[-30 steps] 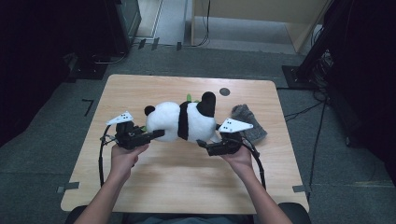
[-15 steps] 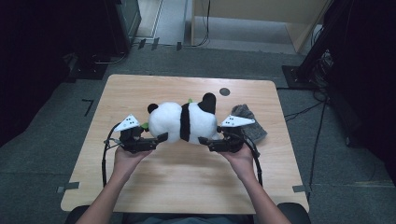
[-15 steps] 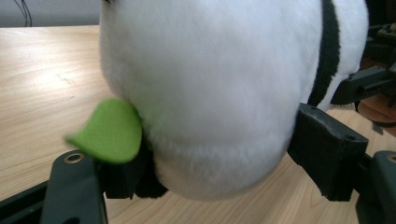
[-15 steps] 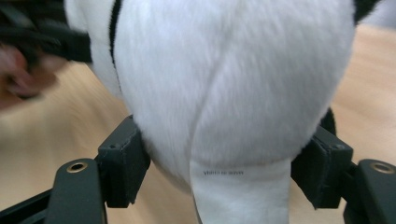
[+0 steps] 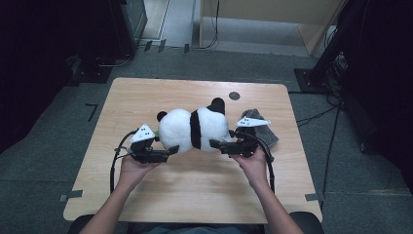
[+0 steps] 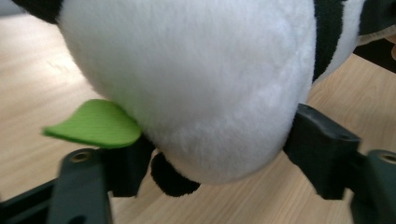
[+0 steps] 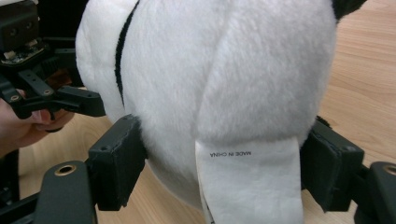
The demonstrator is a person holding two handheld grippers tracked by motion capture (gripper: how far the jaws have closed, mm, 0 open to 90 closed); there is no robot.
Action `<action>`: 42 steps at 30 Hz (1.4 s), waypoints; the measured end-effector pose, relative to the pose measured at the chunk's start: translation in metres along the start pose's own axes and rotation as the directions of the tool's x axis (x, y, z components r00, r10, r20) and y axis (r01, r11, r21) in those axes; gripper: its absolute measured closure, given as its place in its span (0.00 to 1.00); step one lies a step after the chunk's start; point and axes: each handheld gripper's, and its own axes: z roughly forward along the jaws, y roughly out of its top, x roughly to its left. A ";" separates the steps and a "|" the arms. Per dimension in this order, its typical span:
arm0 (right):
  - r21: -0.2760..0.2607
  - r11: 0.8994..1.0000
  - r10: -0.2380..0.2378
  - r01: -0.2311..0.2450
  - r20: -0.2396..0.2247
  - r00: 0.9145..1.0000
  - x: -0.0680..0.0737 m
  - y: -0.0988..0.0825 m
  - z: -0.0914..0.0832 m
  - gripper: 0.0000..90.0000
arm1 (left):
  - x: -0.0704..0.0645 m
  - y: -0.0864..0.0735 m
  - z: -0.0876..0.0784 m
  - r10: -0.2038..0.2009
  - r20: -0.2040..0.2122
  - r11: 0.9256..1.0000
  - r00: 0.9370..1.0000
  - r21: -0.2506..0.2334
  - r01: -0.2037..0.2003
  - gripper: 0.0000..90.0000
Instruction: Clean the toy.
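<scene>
The panda plush (image 5: 195,129) lies on its side near the middle of my wooden table (image 5: 195,195), white body with a black band round it and a black ear pointing toward the far edge. My left gripper (image 5: 168,153) is at the plush's left end; in the left gripper view the white fur (image 6: 201,84) bulges between the jaws, both pads touching it, and the jaws have just been closing a little, so I read this as a loose grasp on the panda plush. A green felt leaf (image 6: 93,125) sticks out just beside one jaw, and a small black paw (image 6: 173,179) hangs under the body. My right gripper (image 5: 218,144) is on the opposite end; in the right gripper view its jaws bracket the rump and press into the fur on both sides, having just been opening slightly, with the white sewn-in label (image 7: 247,182) hanging between them. Behind my right hand (image 5: 251,165) a grey cloth (image 5: 265,131) lies on the table, and a dark round spot (image 5: 234,95) sits near the far edge.
</scene>
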 end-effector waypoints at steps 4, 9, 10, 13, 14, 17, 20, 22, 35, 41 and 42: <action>0.006 1.000 -0.022 0.022 0.002 1.000 0.000 -0.001 0.001 0.24 | 0.002 0.001 -0.001 -0.032 0.003 0.999 0.999 -0.001 0.032 0.46; 0.027 0.991 -0.129 0.129 0.001 0.992 0.003 -0.002 0.003 0.21 | 0.006 0.004 -0.006 -0.064 0.012 0.998 0.998 -0.012 0.064 0.53; 0.039 0.987 -0.158 0.158 0.008 0.987 0.005 -0.002 0.004 0.21 | 0.007 0.005 -0.007 -0.077 0.021 0.997 0.997 -0.010 0.077 0.54; 0.069 0.974 -0.215 0.214 0.015 0.976 0.009 -0.004 0.006 0.20 | 0.015 0.004 -0.008 -0.166 0.066 0.986 0.984 -0.005 0.166 0.54; 0.077 0.972 -0.223 0.222 0.017 0.975 0.009 -0.005 0.007 0.20 | 0.017 0.004 -0.008 -0.192 0.082 0.981 0.978 0.001 0.193 0.54; 0.081 0.977 -0.197 0.196 -0.001 0.980 0.006 -0.006 0.008 0.24 | 0.020 0.003 -0.009 -0.229 0.097 0.973 0.969 0.005 0.230 0.54; 0.079 0.974 -0.215 0.213 0.023 0.976 0.005 -0.006 0.007 0.30 | 0.017 0.003 -0.007 -0.202 0.078 0.979 0.976 0.002 0.203 0.49; 0.095 0.974 -0.211 0.208 0.028 0.977 0.005 -0.006 0.007 0.32 | 0.014 0.003 -0.005 -0.164 0.059 0.986 0.985 -0.003 0.164 0.42; 0.082 0.996 -0.015 0.016 -0.013 1.000 -0.003 -0.006 0.008 0.31 | 0.007 -0.003 -0.005 -0.030 0.030 0.999 0.999 -0.028 0.031 0.29; 0.069 0.998 0.015 -0.014 -0.014 1.000 -0.005 -0.007 0.007 0.30 | 0.011 -0.006 0.001 -0.073 0.059 0.997 0.996 0.015 0.072 0.25; 0.067 0.998 0.007 -0.006 -0.009 1.000 -0.005 -0.007 0.008 0.30 | 0.013 -0.007 0.003 -0.096 0.068 0.995 0.993 0.023 0.095 0.25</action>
